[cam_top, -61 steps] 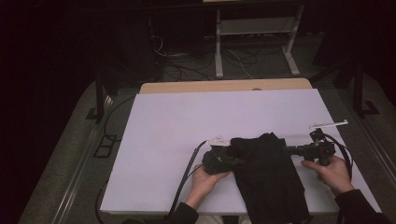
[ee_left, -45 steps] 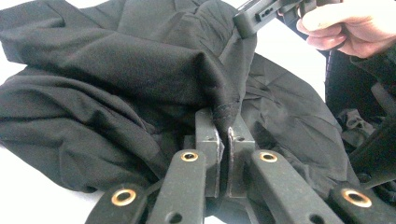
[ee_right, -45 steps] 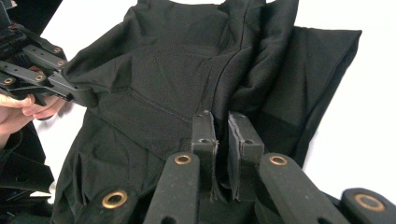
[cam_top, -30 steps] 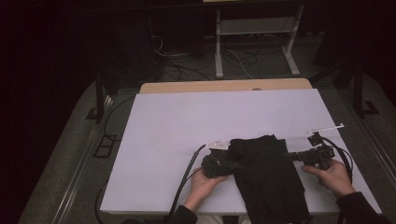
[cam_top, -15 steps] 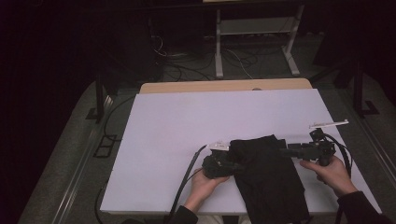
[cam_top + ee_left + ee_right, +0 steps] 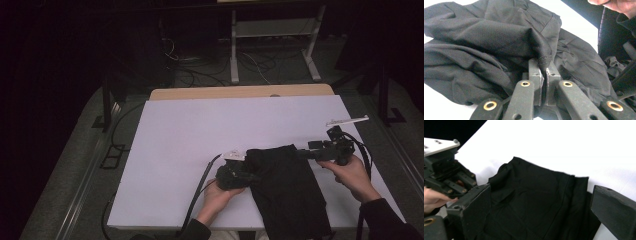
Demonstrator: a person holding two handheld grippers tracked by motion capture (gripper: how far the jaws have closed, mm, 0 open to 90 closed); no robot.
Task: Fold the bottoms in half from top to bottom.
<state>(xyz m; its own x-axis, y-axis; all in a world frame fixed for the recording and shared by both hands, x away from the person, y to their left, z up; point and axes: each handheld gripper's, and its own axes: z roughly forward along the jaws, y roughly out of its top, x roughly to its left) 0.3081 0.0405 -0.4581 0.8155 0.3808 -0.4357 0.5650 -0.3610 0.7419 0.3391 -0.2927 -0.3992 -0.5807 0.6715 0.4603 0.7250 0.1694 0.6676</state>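
A black garment (image 6: pixel 287 192) lies folded on the white table (image 6: pixel 200 135), near the front right, and its lower end hangs over the front edge. My left gripper (image 6: pixel 250 176) lies at the cloth's left edge. In the left gripper view that gripper (image 6: pixel 543 70) is shut on a raised fold of the black garment (image 6: pixel 499 37). My right gripper (image 6: pixel 306 153) is at the cloth's upper right corner. Its jaws have just been opening. In the right gripper view my right gripper (image 6: pixel 540 192) stands wide open above the garment (image 6: pixel 534 192), with no pad pressing on it.
A bare wooden strip (image 6: pixel 240 93) runs along the table's far edge. Behind it a metal frame (image 6: pixel 272 45) and loose cables (image 6: pixel 260 62) stand on the dark floor. Black cables (image 6: pixel 197 195) trail from both grippers over the front edge. White surface stretches to the left and far side.
The right gripper's jaws have opened off the cloth's right edge and the hand has lifted slightly. The left gripper has kept its hold and its place.
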